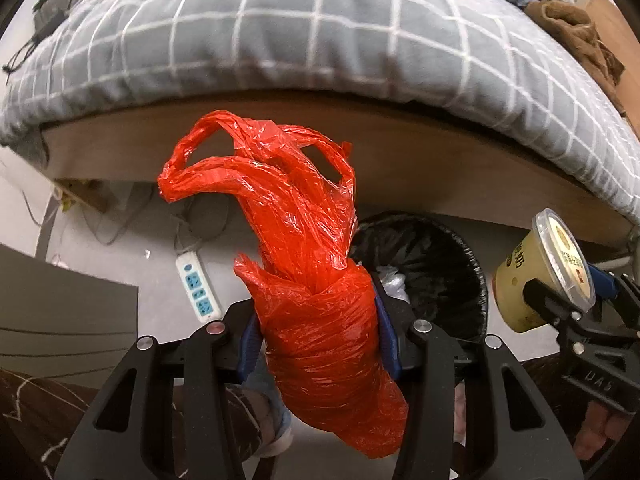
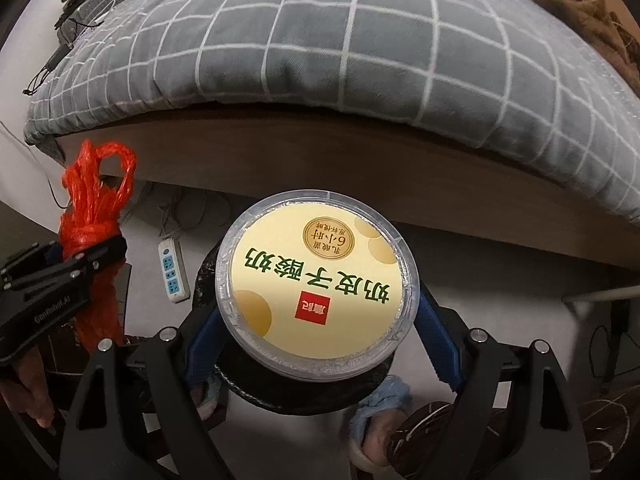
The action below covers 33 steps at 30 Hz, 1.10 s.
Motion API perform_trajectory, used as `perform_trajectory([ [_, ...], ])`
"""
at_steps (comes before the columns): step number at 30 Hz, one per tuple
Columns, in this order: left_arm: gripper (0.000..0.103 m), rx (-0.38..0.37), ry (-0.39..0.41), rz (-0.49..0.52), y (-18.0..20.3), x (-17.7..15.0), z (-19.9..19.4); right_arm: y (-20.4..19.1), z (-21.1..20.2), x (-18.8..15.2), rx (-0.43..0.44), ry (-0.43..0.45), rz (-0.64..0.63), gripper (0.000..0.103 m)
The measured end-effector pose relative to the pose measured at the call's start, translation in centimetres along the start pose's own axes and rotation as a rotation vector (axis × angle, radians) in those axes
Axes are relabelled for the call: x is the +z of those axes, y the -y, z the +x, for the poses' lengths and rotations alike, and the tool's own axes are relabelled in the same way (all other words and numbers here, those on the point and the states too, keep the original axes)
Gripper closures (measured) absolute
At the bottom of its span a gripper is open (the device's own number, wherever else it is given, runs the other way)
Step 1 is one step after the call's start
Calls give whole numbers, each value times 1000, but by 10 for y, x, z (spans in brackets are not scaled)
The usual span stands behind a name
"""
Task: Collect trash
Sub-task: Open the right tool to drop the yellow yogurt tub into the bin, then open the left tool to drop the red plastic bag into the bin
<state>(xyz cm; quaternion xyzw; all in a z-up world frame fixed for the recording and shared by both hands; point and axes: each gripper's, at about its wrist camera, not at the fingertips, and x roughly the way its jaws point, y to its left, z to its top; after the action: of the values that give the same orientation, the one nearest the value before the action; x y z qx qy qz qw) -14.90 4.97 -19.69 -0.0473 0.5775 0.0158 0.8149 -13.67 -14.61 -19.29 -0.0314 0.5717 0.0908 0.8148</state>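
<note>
You hold both grippers tipped steeply down toward the floor, side by side in front of the bed. Your left gripper (image 1: pixel 318 332) has its blue pads pressed against the sides of a twisted red plastic bag (image 1: pixel 304 264), pinching it around its wrapped middle. The bag's long axis runs forward along the fingers, handles fanned out ahead, its tail trailing back toward the camera. Your right gripper (image 2: pixel 316 320) stands wide, clamped on a lidded yoghurt cup (image 2: pixel 316 276), whose lid faces the camera and whose body points away, down at the bin. The black-lined trash bin (image 1: pixel 432 264) sits on the grey floor just below both loads, near a white power strip (image 1: pixel 197 292).
</note>
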Motion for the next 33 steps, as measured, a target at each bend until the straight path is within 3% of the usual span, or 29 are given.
perform_trajectory([
  [5,57,12,-11,-21,-8,-4,3,-13,7,7,16,-14,-20,21],
  [9,57,11,-10,-12,-4,-4,5,-18,12,12,-19,-32,-31,21],
  [11,57,8,-11,-9,0,-5,6,-16,9,14,-24,-18,-19,13],
  [13,57,1,-15,-1,5,-4,8,-11,3,16,-42,10,-5,8],
  [33,57,-81,-11,118,80,6,12,82,-29,-8,-130,66,141,8],
])
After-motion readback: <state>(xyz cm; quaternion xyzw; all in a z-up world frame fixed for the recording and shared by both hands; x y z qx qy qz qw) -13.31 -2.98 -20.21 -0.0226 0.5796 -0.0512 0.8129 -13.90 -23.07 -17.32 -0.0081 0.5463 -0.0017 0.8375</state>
